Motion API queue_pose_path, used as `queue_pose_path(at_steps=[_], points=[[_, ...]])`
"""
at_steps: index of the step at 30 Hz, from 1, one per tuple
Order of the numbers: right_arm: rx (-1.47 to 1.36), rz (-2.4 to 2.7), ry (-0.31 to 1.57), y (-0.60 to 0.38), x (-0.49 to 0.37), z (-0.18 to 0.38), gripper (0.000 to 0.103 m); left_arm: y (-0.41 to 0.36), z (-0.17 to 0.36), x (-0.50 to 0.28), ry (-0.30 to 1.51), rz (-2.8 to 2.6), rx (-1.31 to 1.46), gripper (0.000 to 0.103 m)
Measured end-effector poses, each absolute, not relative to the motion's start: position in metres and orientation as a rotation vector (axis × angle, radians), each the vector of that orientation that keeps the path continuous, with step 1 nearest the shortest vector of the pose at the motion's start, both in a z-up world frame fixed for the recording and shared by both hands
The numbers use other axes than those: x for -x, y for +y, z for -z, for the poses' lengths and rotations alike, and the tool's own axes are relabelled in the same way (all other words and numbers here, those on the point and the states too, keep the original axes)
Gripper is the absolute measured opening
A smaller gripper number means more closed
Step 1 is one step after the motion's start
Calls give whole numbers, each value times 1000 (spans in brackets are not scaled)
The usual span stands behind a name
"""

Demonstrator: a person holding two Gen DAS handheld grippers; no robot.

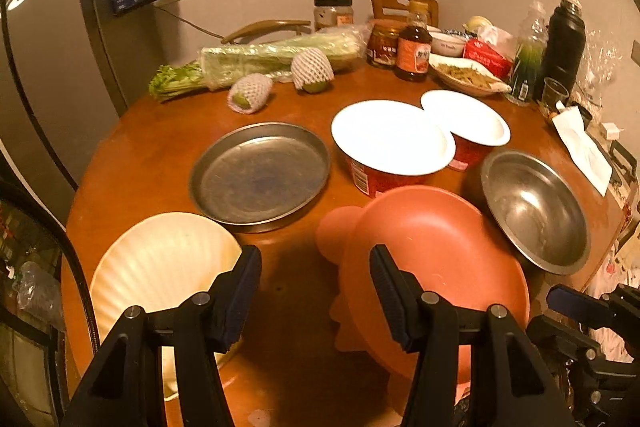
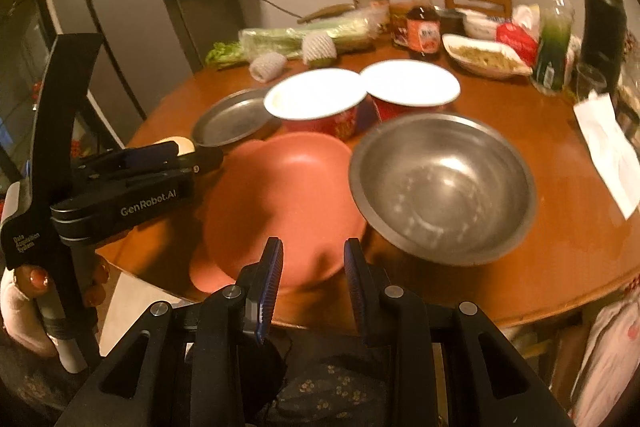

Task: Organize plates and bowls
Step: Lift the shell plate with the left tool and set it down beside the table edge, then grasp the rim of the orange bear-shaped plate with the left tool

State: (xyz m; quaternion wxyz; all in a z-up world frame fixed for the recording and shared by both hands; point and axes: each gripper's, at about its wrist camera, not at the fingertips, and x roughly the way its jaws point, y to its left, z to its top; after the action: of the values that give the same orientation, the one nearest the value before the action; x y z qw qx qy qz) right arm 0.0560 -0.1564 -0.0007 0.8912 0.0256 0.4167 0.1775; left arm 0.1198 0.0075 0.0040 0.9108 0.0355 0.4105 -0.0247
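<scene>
Left gripper jaws apart over table edge; right gripper jaws parted, level, facing pink plate.

Left gripper fingers spread between cream plate and pink bowl.

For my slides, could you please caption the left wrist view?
Open tongs hover between cream plate and pink plate.
</scene>
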Motion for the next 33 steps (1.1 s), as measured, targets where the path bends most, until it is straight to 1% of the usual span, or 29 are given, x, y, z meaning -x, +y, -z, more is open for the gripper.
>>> queue_pose_path(at_steps=[13, 24, 28, 30, 32, 33], points=[[-81, -334, 939, -159, -77, 24, 32, -1, 16, -136, 896, 73, -90, 56], [-64, -333, 950, -152, -91, 34, 32, -3, 27, -143, 928, 104, -87, 56], [-47, -334, 948, -149, -92, 35, 30, -6, 29, -142, 937, 129, -87, 56], [-44, -331, 949, -148, -93, 35, 30, -7, 31, -141, 943, 139, -86, 54], [-44, -330, 949, -147, -94, 35, 29, -7, 31, -139, 945, 153, -82, 46], [-43, -332, 949, -147, -94, 35, 29, -7, 31, -139, 945, 157, -80, 43]])
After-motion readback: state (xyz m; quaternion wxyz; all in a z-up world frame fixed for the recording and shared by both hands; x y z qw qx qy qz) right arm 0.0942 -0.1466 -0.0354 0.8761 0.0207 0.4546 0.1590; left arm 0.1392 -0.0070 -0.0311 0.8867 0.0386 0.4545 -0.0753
